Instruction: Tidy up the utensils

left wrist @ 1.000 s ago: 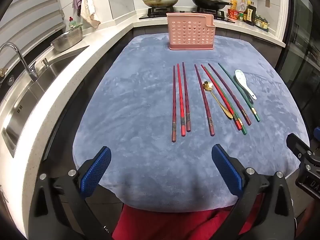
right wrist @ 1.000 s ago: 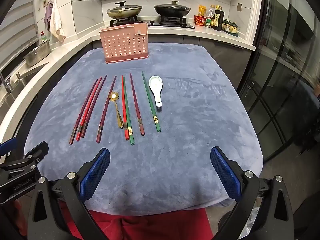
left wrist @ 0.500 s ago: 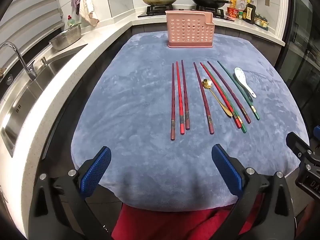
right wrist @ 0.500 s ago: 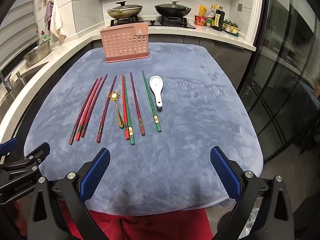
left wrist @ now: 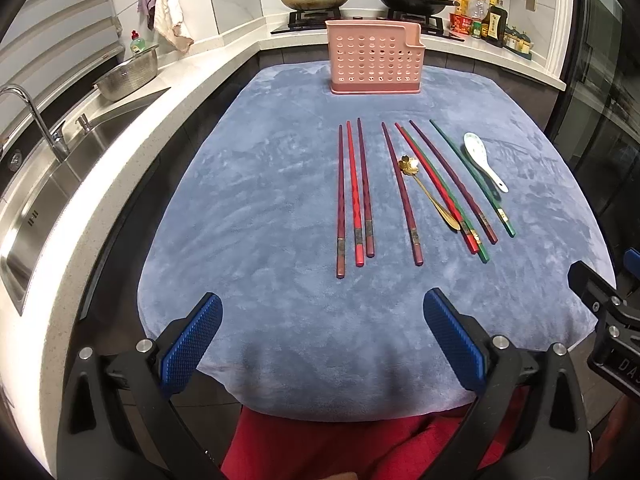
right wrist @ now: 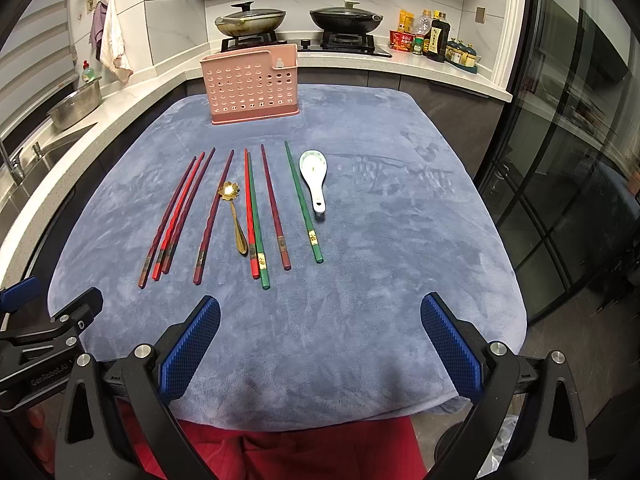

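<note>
Here both tools are spread wide and hold nothing: the left gripper (left wrist: 322, 336) and the right gripper (right wrist: 320, 334) hover over the near edge of the blue cloth (left wrist: 260, 208), side by side, the right one's frame showing at the far right of the left view. Ahead of the fingers lies a bare strip of cloth, then the utensils in a row: three reddish chopsticks (left wrist: 354, 196) close together straight ahead of the left gripper, a single dark red chopstick (left wrist: 402, 196) just right of them, then the gold spoon (left wrist: 430, 194), a red and green pair (right wrist: 254, 220) touching, a further dark red stick (right wrist: 274, 208), a green chopstick (right wrist: 304, 204) and the white ceramic spoon (right wrist: 315, 178) furthest right. Beyond them, well apart, the pink perforated holder (right wrist: 252, 88) stands upright at the cloth's far edge. Right of the white spoon the cloth is open. Left of the cloth runs the counter with the sink (left wrist: 44, 184); a glass door (right wrist: 560, 160) flanks the right side.
</note>
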The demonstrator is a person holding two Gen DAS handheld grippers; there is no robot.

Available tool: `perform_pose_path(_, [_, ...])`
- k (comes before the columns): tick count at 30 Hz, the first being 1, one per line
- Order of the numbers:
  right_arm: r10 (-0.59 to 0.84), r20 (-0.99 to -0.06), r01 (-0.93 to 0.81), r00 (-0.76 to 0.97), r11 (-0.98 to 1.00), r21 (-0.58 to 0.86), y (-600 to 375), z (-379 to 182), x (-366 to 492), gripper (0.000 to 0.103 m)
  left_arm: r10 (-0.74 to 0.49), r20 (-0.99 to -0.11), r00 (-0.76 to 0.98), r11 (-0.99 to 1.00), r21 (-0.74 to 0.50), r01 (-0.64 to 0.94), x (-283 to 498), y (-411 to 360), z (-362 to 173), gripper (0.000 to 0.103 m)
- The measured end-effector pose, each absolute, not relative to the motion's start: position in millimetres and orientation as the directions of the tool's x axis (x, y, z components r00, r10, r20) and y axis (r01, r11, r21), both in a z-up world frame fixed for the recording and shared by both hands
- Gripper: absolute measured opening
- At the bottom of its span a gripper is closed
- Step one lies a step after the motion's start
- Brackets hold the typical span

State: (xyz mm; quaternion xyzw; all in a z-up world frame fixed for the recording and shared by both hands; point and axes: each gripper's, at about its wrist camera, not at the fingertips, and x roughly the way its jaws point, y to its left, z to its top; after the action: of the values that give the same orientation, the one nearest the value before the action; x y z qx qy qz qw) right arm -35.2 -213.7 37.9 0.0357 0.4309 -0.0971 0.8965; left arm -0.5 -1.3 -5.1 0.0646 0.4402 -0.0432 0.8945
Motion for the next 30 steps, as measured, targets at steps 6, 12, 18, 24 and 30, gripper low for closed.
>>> perform_pose_path(6, [-0.143, -0.780, 0.205, 0.609, 0.979, -0.019, -213.8, 37.8, -35.3, 0.096, -0.019, -0.792, 0.610, 0.989, 0.075, 0.127, -0.3, -0.1, -4.0, 0.096])
perform_pose_path(12, [-0.143, -0.780, 0.205, 0.609, 0.979, -0.020, -213.9, 37.9, -35.5, 0.096, -0.023, -0.795, 0.606, 0.989, 0.069, 0.129, 0.8, 1.6, -3.8, 0.096])
perform_pose_path(18, [-0.143, -0.779, 0.205, 0.610, 0.979, -0.019, -214.0, 37.9, -35.6, 0.096, -0.019, -0.791, 0.611, 0.987, 0.081, 0.136, -0.6, -1.3, -4.3, 0.096])
perform_pose_path(24, [-0.143, -0.779, 0.204, 0.610, 0.979, -0.020, -213.6, 38.0, -35.6, 0.096, -0.021, -0.790, 0.613, 0.987, 0.081, 0.138, -0.7, -2.1, -3.7, 0.096])
perform_pose_path(30, [-0.143, -0.779, 0.205, 0.610, 0.979, -0.020, -213.6, 38.0, -35.5, 0.096, -0.018, -0.790, 0.613, 0.988, 0.082, 0.134, -1.0, -1.8, -3.8, 0.096])
